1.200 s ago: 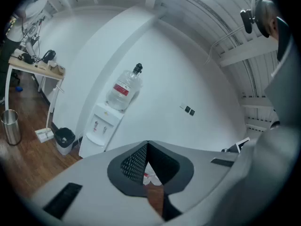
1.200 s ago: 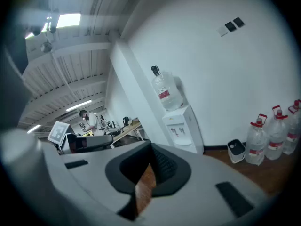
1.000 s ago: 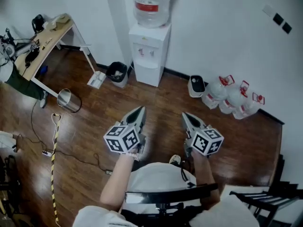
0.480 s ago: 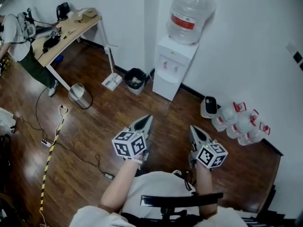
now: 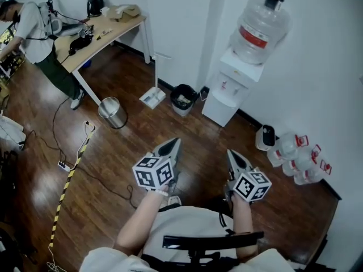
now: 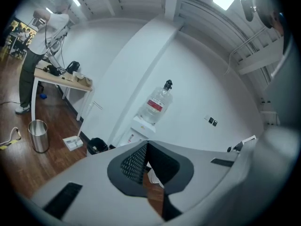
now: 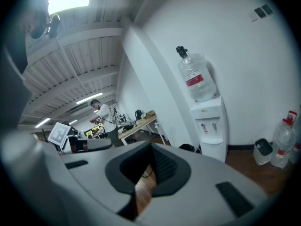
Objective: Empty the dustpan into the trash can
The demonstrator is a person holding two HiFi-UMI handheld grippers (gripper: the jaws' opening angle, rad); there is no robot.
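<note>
A white dustpan (image 5: 153,97) with a long upright handle stands on the wooden floor by the wall corner. It also shows in the left gripper view, the dustpan (image 6: 73,142) lying low at the left. Just right of it sits a small black trash can (image 5: 184,98), the same trash can (image 6: 97,145) showing beside the dispenser. My left gripper (image 5: 173,144) and right gripper (image 5: 231,154) are held side by side at waist height, well short of both. Both are shut with nothing in them. Their tips meet in the gripper views: left gripper (image 6: 146,145), right gripper (image 7: 151,147).
A silver metal bin (image 5: 113,113) stands left of the dustpan. A water dispenser (image 5: 229,92) is against the wall, with water jugs (image 5: 300,154) further right. A person (image 5: 34,33) works at a desk (image 5: 108,33). A striped strap and cable (image 5: 71,174) lie on the floor.
The whole view has slid: dustpan, trash can and dispenser now sit further right and nearer the middle, and the desk with the person has come into view. Both grippers stay shut, side by side.
</note>
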